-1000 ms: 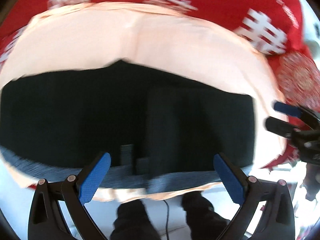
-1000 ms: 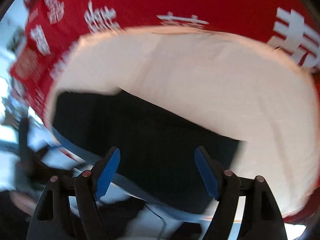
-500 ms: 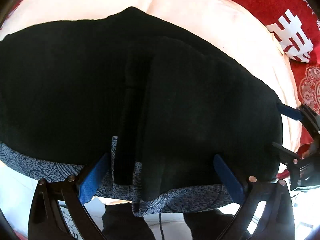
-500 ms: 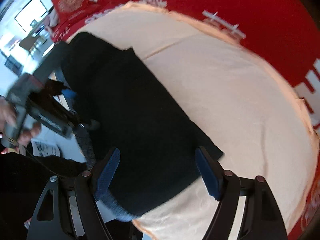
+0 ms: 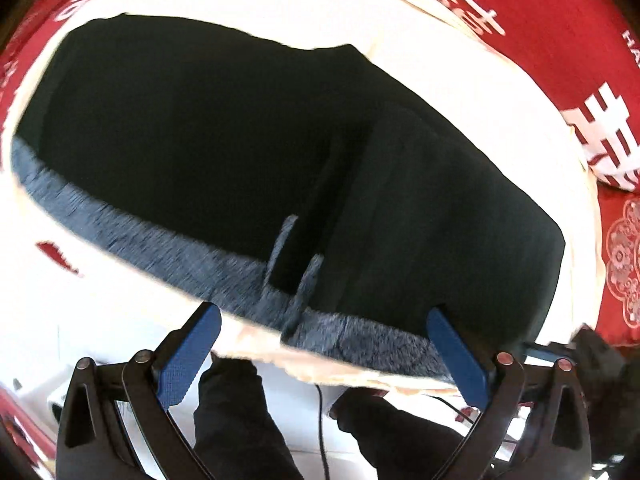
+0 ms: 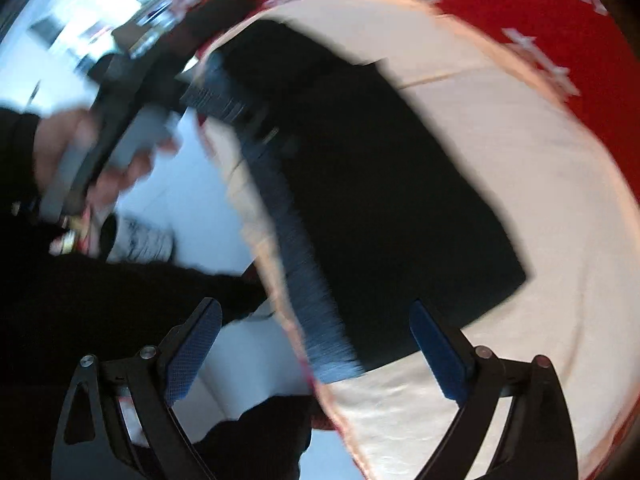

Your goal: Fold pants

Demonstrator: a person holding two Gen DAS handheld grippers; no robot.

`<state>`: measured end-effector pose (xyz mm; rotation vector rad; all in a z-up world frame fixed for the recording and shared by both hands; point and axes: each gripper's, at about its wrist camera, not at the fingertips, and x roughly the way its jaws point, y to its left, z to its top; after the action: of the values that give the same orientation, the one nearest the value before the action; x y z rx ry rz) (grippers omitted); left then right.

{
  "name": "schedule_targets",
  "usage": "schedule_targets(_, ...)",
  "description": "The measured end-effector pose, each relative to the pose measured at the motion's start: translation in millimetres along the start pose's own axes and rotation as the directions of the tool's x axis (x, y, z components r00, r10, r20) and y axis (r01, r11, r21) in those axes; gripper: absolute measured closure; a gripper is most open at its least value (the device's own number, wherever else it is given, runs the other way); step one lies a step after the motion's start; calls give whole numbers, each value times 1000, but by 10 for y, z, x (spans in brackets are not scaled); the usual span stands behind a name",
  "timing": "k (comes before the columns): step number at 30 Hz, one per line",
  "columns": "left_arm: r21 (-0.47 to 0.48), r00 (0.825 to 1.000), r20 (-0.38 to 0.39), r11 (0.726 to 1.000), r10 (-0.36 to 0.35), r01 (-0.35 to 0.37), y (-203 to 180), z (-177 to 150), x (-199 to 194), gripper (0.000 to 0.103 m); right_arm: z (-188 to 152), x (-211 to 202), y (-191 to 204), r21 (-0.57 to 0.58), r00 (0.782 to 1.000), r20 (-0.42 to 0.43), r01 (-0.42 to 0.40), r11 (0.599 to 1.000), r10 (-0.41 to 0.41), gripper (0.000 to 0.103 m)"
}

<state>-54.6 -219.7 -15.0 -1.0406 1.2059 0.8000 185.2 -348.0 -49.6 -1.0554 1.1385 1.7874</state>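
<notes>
Pants (image 5: 248, 152) — black, with a mottled blue-grey waistband (image 5: 168, 248) — lie folded on a cream cloth (image 5: 460, 80) that covers part of a red cloth with white characters (image 5: 560, 40). The waistband runs along the near edge of the cream cloth, and a second dark layer lies over the garment's right part in the left wrist view. The left gripper (image 5: 324, 360) hangs over the waistband with its blue pads spread wide and nothing pinched between them. The right gripper (image 6: 316, 356) is over the corner of the pants where the waistband ends (image 6: 328, 344); its jaws have just been opening and stand wide, pads clear of the fabric. In the blurred right wrist view a hand (image 6: 100, 160) grasps the other tool's handle at the far end of the pants. Dark-clad legs (image 5: 240, 420) show below the near edge.
</notes>
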Motion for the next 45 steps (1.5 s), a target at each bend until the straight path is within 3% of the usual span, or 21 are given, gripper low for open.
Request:
schedule_targets(3, -43, 998, 38, 998, 41, -39, 135, -135, -281, 0, -118, 370, 44, -24, 998, -56, -3, 1000, 2, 7)
schedule_targets(6, -100, 992, 103, 993, 70, -59, 221, -284, -662, 0, -72, 466, -3, 15, 997, -78, 4, 1000, -3, 6)
schedule_targets(8, -141, 985, 151, 988, 79, -58, 271, -305, -914, 0, 5, 306, -38, 63, 996, -84, -15, 998, 20, 6)
schedule_targets(12, -224, 972, 200, 971, 123, -77, 394, -340, -1211, 0, 173, -372, -73, 82, 998, 50, 33, 996, -38, 6)
schedule_targets(14, -268, 972, 190, 960, 137, -83, 414, -358, -1268, 0, 269, -508, -109, 115, 994, 37, 102, 988, -107, 6)
schedule_targets(17, -301, 967, 189, 947, 171, -109, 613, -454, -1408, 0, 364, -423, -165, 137, 993, 7, 118, 984, -120, 5)
schedule_targets(20, -279, 970, 143, 948, 198, -153, 854, -373, -1305, 0, 446, -197, -122, 136, 991, -14, 133, 982, -132, 5)
schedule_targets(23, -224, 977, 87, 960, 194, -170, 1040, -165, -1118, 0, 499, 84, -155, 141, 976, -49, 218, 966, -213, 5)
schedule_targets(27, -123, 986, 24, 979, 167, -163, 1281, 231, -900, 0, 488, 606, -301, 219, 939, -186, 328, 919, -290, 2)
schedule_targets(31, -78, 991, 0, 988, 137, -136, 1538, 627, -759, 0, 588, 650, -225, 193, 909, -257, 380, 905, -327, 0)
schedule_targets(33, -53, 992, -13, 990, 129, -129, 1661, 788, -655, 0, 769, 458, -166, 251, 931, -222, 341, 906, -289, 0)
schedule_targets(36, -19, 991, -27, 992, 127, -128, 1829, 967, -519, 0, 1177, 314, -28, 250, 948, -154, 309, 918, -277, 0)
schedule_targets(45, 38, 998, 3, 997, 66, -66, 2138, 936, -526, 0, 2852, 640, 221, -8, 989, -40, 139, 990, -139, 0)
